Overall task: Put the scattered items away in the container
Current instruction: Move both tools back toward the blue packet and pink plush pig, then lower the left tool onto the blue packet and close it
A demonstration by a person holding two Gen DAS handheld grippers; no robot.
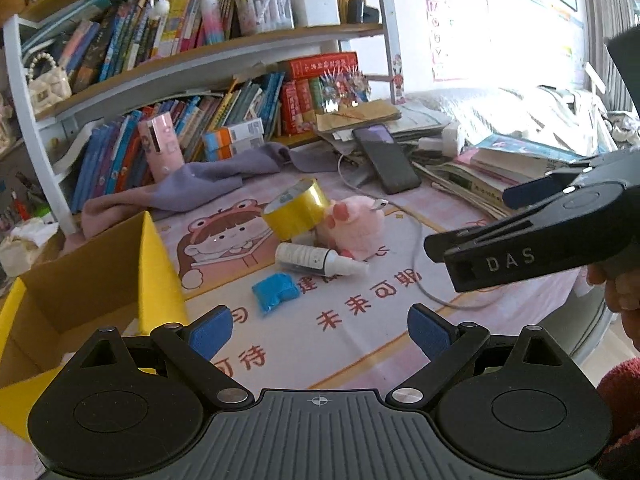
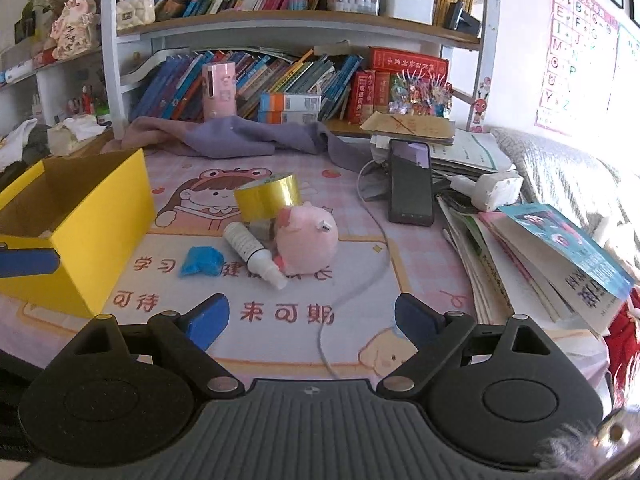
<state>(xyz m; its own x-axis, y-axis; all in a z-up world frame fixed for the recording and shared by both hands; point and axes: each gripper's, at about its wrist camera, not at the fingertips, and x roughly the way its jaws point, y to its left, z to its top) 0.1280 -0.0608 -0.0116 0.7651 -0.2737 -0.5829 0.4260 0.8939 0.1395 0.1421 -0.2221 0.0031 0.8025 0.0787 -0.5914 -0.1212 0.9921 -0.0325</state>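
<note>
A yellow cardboard box (image 1: 160, 264) stands open at the left of the desk; it also shows in the right wrist view (image 2: 100, 216). Scattered beside it lie a gold tape roll (image 1: 296, 210) (image 2: 268, 197), a pink plush toy (image 1: 352, 226) (image 2: 306, 240), a white spray bottle (image 1: 316, 258) (image 2: 252, 250) and a blue packet (image 1: 276, 292) (image 2: 202, 261). My left gripper (image 1: 320, 332) is open and empty, short of the blue packet. My right gripper (image 2: 312, 320) is open and empty, short of the bottle; it also shows from the side in the left wrist view (image 1: 468, 224).
A black phone (image 2: 411, 182) with a white cable (image 2: 360, 280) lies right of the items. Stacked books and papers (image 2: 520, 248) fill the right side. A purple cloth (image 2: 240, 138), a pink cylinder (image 2: 219, 90) and a bookshelf (image 2: 280, 24) stand behind.
</note>
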